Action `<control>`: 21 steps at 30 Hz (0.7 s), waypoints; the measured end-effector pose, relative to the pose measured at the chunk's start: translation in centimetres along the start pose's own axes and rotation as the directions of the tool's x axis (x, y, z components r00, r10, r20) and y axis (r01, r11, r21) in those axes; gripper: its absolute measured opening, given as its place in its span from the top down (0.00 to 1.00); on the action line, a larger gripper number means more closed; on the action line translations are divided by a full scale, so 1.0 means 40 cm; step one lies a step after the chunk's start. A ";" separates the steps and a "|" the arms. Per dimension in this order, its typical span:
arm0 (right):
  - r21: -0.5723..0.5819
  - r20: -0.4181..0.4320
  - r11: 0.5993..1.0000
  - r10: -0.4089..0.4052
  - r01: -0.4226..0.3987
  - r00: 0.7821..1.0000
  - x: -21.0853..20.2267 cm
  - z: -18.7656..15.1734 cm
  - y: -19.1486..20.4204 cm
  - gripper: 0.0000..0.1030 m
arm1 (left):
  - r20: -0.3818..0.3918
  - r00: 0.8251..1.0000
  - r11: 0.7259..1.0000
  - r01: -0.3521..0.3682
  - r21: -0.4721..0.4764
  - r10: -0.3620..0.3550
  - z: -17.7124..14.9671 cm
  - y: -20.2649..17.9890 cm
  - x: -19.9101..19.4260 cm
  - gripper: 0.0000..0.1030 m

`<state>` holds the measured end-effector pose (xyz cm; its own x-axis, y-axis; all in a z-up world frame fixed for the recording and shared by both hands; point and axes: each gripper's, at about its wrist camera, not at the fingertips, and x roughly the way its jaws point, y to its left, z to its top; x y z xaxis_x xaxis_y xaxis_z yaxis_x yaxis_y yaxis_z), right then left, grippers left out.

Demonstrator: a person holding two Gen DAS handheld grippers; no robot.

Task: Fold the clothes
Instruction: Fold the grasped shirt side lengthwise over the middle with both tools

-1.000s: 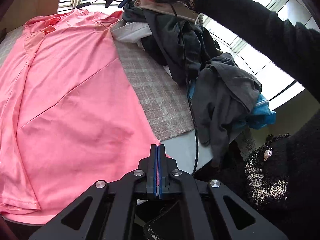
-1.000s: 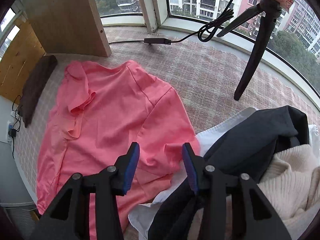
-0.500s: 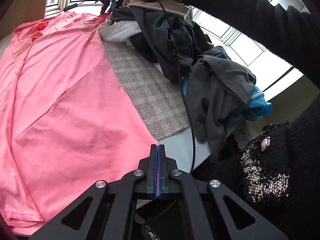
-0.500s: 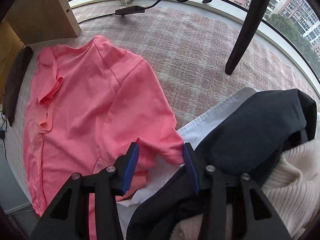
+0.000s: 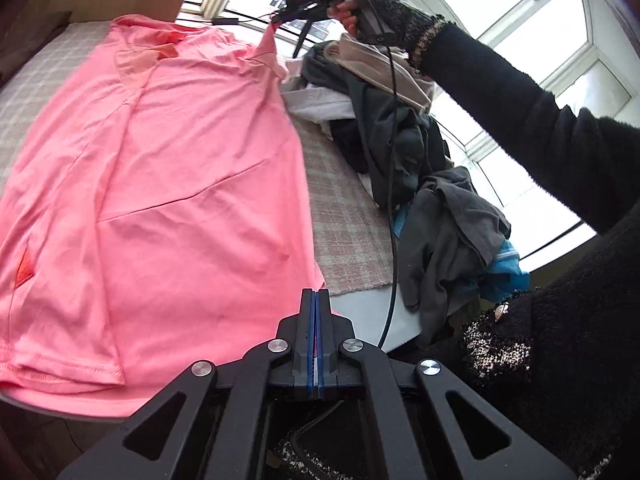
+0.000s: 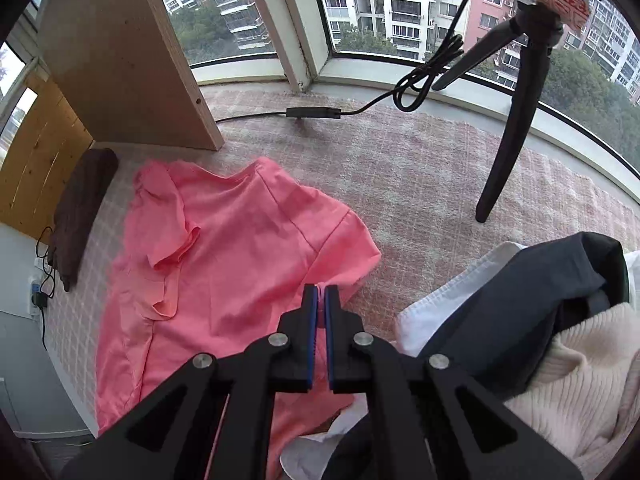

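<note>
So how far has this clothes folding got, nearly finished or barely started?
Barely started. Done: the pink shirt is spread mostly flat on the checked cloth. In hand: the left gripper is shut on its near hem corner, and the right gripper is shut on the sleeve, lifting it for what looks like a first fold. Left: no fold shows in the shirt, and the pile of clothes beside it waits unfolded.
</note>
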<state>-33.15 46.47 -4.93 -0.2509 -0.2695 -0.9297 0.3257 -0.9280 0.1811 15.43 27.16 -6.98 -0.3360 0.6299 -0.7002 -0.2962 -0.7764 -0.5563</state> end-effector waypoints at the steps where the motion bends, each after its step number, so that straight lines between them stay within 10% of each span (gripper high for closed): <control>1: -0.011 0.000 1.000 0.003 -0.003 1.000 0.006 0.017 0.029 0.96 | 0.015 1.000 0.999 -0.027 -0.031 0.027 -0.010 0.023 -0.016 1.00; 10: -0.174 -0.076 0.984 -0.052 0.039 0.996 0.188 0.122 0.349 0.93 | -0.043 0.981 0.964 -0.192 -0.186 0.187 -0.090 0.163 -0.007 1.00; 13: -0.217 -0.044 0.975 -0.059 0.048 0.997 0.146 0.095 0.359 0.59 | -0.044 0.979 0.968 -0.203 -0.151 0.198 -0.087 0.156 0.003 1.00; 21: -0.274 -0.119 0.962 -0.047 0.012 0.992 0.152 -0.029 0.345 0.58 | -0.057 0.981 0.975 -0.190 -0.116 0.184 -0.077 0.149 0.005 1.00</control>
<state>-29.14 32.31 -8.46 -0.1559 -0.1935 -0.9686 0.5601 -0.8251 0.0747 16.35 22.60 -11.81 -0.3336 0.4737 -0.8151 -0.1210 -0.8790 -0.4613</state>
